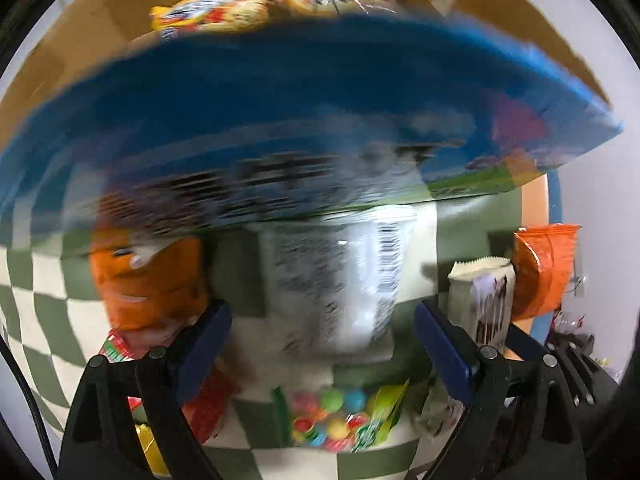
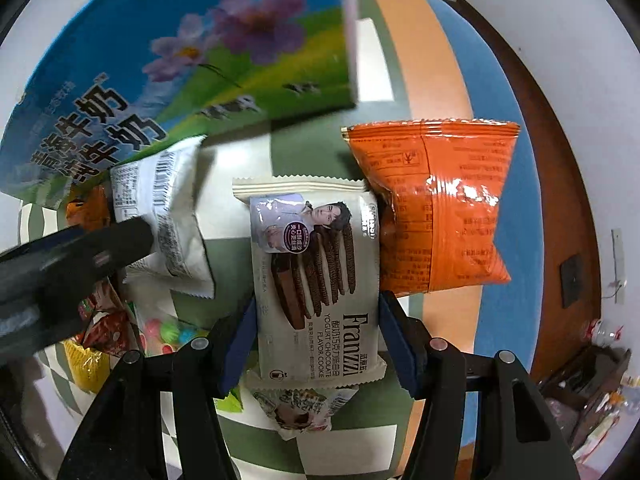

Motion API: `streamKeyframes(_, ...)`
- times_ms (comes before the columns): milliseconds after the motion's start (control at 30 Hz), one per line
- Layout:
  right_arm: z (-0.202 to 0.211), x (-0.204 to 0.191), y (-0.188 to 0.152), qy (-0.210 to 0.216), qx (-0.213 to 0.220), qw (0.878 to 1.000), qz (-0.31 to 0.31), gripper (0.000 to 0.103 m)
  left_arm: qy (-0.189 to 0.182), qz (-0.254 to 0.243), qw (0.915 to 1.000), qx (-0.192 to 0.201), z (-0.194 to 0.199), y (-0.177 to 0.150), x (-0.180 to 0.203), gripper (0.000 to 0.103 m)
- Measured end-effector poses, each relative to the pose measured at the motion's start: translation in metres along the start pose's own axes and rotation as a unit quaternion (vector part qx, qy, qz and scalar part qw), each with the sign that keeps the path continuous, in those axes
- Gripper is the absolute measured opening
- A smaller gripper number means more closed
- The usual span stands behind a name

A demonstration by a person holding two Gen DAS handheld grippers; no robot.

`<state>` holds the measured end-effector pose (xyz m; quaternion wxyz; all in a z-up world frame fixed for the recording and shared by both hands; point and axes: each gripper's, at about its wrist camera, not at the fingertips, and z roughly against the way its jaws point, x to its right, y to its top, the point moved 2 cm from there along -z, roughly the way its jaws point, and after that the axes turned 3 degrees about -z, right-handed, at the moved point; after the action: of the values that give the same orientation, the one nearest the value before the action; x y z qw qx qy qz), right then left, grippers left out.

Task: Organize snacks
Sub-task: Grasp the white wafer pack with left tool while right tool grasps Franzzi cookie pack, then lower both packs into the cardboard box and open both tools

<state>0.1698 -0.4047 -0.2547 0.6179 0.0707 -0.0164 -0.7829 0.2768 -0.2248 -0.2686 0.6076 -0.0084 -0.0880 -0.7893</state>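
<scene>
Green-and-white checked cloth (image 1: 48, 312) fills the L wrist view, blurred: left gripper (image 1: 322, 344) open, nothing gripped, white packet (image 1: 340, 276) between its fingers, long axis 12–6, blue carton (image 1: 280, 120) at 12. R wrist view, same cloth: right gripper (image 2: 318, 340) has its pads at both long edges of the cookie pack (image 2: 316, 280), long axis 12–6, name end toward 6. Orange bag (image 2: 436, 204) at 2 touches it and could drag along; slick wrapper may slip.

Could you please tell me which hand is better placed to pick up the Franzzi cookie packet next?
The right. Its tool already straddles the Franzzi cookie packet, blue pads at both edges. The left tool hovers open over the white packet instead.
</scene>
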Motion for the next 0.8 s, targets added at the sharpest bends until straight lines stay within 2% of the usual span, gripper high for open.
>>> streamKeyframes(33, -0.001, 0.003, -0.001, -0.001, -0.001, 1.000, -0.001, 0.063, 0.004, -0.006, 1.0000, 0.001, -0.004, 0.001, 0.004, 0.071)
streamKeyframes(100, -0.003, 0.006, 0.000, -0.001, 0.000, 1.000, 0.001, 0.063, 0.020, -0.011, 0.9997, -0.002, -0.010, 0.001, 0.006, 0.051)
streamKeyframes(233, -0.003, 0.005, -0.001, 0.004, -0.002, 1.000, 0.011, 0.063, 0.017, 0.002, 0.9998, 0.006, -0.003, -0.017, -0.012, 0.049)
streamKeyframes(367, -0.007, -0.012, -0.003, 0.014, -0.013, 0.999, 0.030, 0.064, 0.001, 0.035, 0.9993, -0.012, -0.006, -0.040, -0.037, 0.050)
streamKeyframes(433, -0.014, -0.012, 0.001, 0.016, -0.013, 0.999, 0.027, 0.064, -0.014, 0.057, 0.9979, -0.027, -0.016, -0.042, -0.047, 0.051)
streamKeyframes(533, -0.037, -0.006, 0.007, 0.010, -0.024, 0.999, 0.023, 0.064, -0.019, 0.064, 0.9973, -0.029, -0.020, -0.038, -0.051, 0.049)
streamKeyframes(667, -0.038, -0.006, 0.013, -0.005, -0.015, 0.999, 0.031, 0.062, -0.007, 0.054, 0.9985, -0.003, 0.002, -0.043, -0.047, 0.045)
streamKeyframes(800, -0.020, -0.002, 0.017, 0.014, 0.006, 1.000, 0.028, 0.062, -0.023, 0.061, 0.9977, 0.017, 0.033, -0.037, -0.051, 0.045)
